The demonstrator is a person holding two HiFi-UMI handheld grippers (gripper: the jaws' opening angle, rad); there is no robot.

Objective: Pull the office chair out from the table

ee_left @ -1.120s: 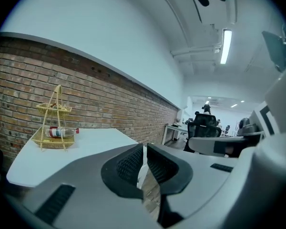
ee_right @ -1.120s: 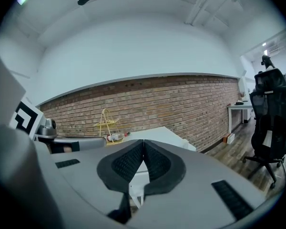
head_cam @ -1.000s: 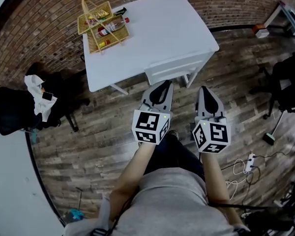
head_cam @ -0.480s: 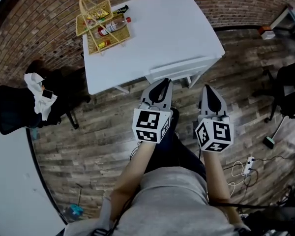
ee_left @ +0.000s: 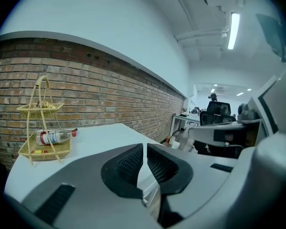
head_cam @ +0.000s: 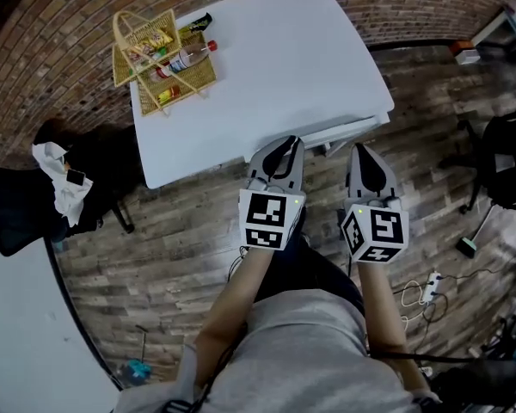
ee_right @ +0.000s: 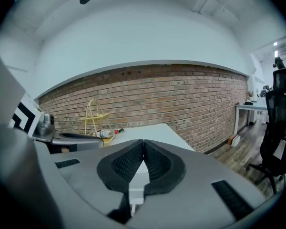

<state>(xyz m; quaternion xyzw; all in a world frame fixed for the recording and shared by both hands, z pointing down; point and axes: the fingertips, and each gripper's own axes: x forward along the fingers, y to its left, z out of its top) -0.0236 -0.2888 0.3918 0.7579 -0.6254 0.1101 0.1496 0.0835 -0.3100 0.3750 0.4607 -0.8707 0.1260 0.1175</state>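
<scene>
A black office chair (head_cam: 99, 175) draped with dark clothes and a white cloth stands at the left side of the white table (head_cam: 267, 67). My left gripper (head_cam: 279, 147) and right gripper (head_cam: 366, 155) are side by side, pointing at the table's near edge. Both are shut with nothing between the jaws, as the left gripper view (ee_left: 145, 149) and the right gripper view (ee_right: 143, 149) show. Neither touches the chair, which lies well to the left of the left gripper.
A yellow wire basket (head_cam: 159, 54) with a bottle and packets sits on the table's far left corner. A brick wall (head_cam: 60, 33) runs behind. Another black chair (head_cam: 507, 153) stands at the right. Cables and a power strip (head_cam: 430, 286) lie on the wood floor.
Both grippers and the person have moved forward; their tips now reach the table's near edge. The jaws stayed shut.
</scene>
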